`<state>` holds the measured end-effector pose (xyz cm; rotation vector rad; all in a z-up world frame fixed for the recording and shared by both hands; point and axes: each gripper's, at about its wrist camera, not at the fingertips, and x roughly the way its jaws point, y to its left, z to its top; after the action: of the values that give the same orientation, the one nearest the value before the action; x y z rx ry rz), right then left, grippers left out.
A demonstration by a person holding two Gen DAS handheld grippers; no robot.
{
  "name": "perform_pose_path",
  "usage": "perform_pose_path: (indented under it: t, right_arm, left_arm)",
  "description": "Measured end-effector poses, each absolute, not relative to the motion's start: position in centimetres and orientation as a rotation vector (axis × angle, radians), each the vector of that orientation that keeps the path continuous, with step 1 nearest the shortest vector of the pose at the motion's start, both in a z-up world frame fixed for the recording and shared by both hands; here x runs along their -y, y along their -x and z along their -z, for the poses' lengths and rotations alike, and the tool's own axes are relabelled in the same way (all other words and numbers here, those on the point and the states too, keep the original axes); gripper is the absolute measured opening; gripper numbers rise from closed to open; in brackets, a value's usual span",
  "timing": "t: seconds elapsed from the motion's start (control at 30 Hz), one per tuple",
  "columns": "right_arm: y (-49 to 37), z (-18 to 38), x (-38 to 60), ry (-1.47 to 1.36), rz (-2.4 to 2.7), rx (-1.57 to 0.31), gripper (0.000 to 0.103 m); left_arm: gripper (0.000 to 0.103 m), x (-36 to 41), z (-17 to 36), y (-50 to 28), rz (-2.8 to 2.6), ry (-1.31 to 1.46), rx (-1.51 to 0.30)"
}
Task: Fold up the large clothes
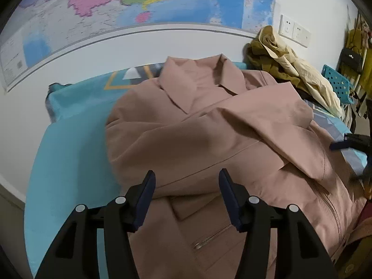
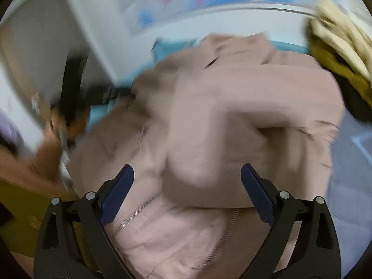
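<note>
Two grippers, one garment on your bed.

Item 1: pink zip jacket [image 1: 209, 125], centre of the left wrist view, lying on the teal bedsheet [image 1: 69, 144]. Collar [image 1: 197, 79] toward the upper centre, near the wall. Both sleeves look folded across the chest, the right-side sleeve [image 1: 274, 127] lying on top. Front zipper [image 1: 332, 211] at lower right; pocket zipper [image 1: 209, 239] at lower centre.

Item 2: left gripper [image 1: 187, 197], bottom centre, jaws spread apart, nothing between them, hovering over the jacket's lower body and pointed toward the collar.

Item 3: right gripper [image 2: 187, 197], bottom centre of its own view, jaws wide and empty, above the hem end near the zipper [image 2: 139, 211]. This view is heavily motion-blurred; fabric detail is unreliable. Its dark tip shows at the right edge of the left view.

Item 4: heap of yellow and cream clothes [image 1: 290, 69], upper right, beside the jacket's shoulder.

Item 5: wall map [image 1: 139, 2], top.

Handling note: the step due is probably the hem-to-collar fold. Take the hem at both corners, one gripper each, pinching every layer. Lift level and carry toward the collar so the crossed sleeves stay flat underneath. Keep clear of the heap.
</note>
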<state>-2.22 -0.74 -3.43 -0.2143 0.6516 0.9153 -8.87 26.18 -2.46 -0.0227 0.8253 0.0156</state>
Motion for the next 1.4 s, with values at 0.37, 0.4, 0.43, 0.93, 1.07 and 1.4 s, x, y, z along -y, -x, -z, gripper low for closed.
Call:
perform_pose_path:
  t: [0.37, 0.4, 0.43, 0.93, 1.07, 1.4]
  right_arm:
    - [-3.0, -1.1, 6.6, -0.007, -0.84, -0.572, 0.011]
    - [-4.8, -2.0, 8.5, -0.122, -0.85, -0.563, 0.01]
    - [-6.8, -2.6, 10.2, -0.22, -0.834, -0.56, 0.01]
    - [-11.5, 2.5, 10.9, -0.211, -0.746, -0.735, 0.058]
    - [-11.3, 2.3, 10.3, -0.12, -0.699, -0.713, 0.002]
    - [-13.7, 3.1, 12.4, -0.244, -0.645, -0.729, 0.014]
  left_arm:
    - [0.054, -27.6, 3.2, 7.4, -0.068, 0.091, -0.845]
    - [0.054, -27.9, 3.1, 7.2, -0.081, 0.103, -0.843]
    - [0.054, -28.2, 3.1, 7.1, -0.084, 0.115, -0.842]
    - [0.064, -28.9, 4.1, 5.2, -0.133, 0.139, -0.884]
    - [0.065, -28.6, 4.7, 4.1, -0.158, 0.111, -0.89]
    - [0.065, -30.0, 3.5, 2.7, -0.145, 0.13, -0.834]
